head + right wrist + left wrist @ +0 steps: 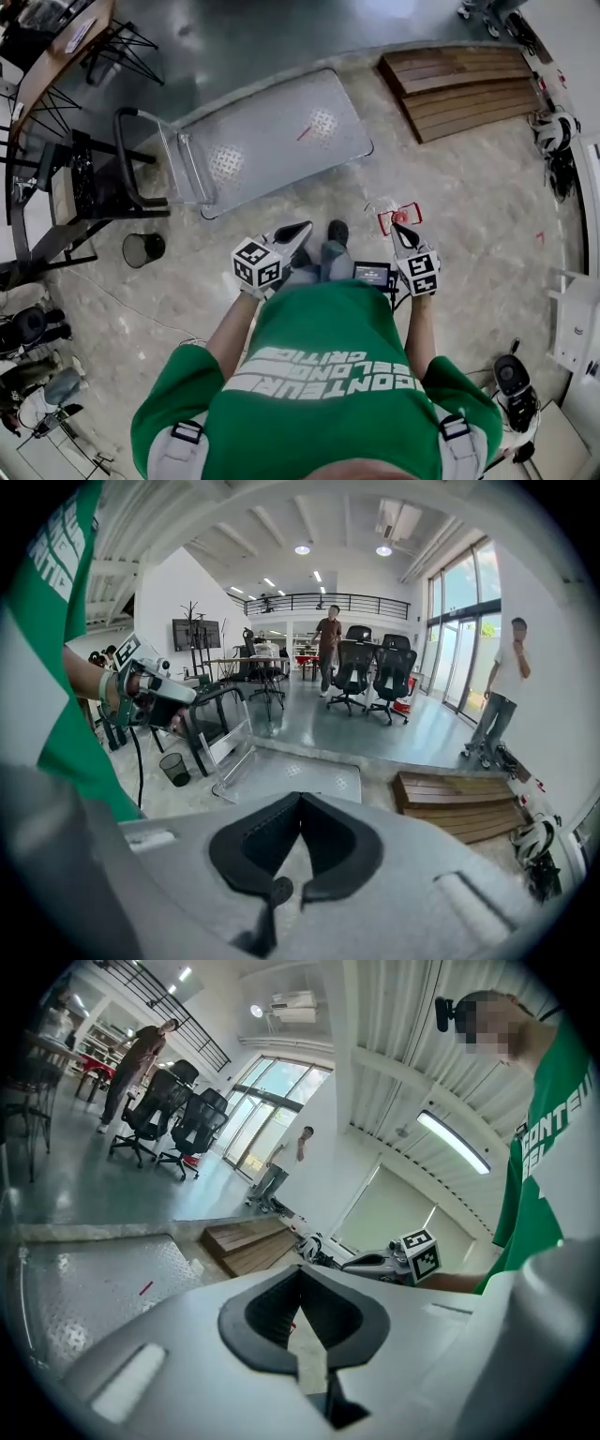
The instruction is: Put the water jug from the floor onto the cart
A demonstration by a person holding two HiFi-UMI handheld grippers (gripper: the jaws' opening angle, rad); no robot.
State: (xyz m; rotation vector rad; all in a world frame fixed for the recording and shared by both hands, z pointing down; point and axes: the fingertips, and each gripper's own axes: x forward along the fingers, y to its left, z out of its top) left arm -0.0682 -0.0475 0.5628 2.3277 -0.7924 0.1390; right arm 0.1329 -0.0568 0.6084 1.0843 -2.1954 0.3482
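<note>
No water jug shows in any view. The cart (272,141), a flat grey platform trolley with a black push handle (131,155), stands on the floor ahead of me, its deck bare; it also shows as the cart (84,1279) and the cart (291,775). My left gripper (300,228) is held at waist height, pointing toward the cart, jaws shut on nothing. My right gripper (403,230) hangs beside it over a red tape square (398,217), also shut and empty. In their own views the left gripper (300,1274) and the right gripper (300,799) have their tips together.
A wooden platform (459,89) lies at the far right. A black waste bin (142,248) stands left of me, beside a desk (56,56) and dark racks. Office chairs (370,672) and two standing people (328,635) (502,691) are farther off.
</note>
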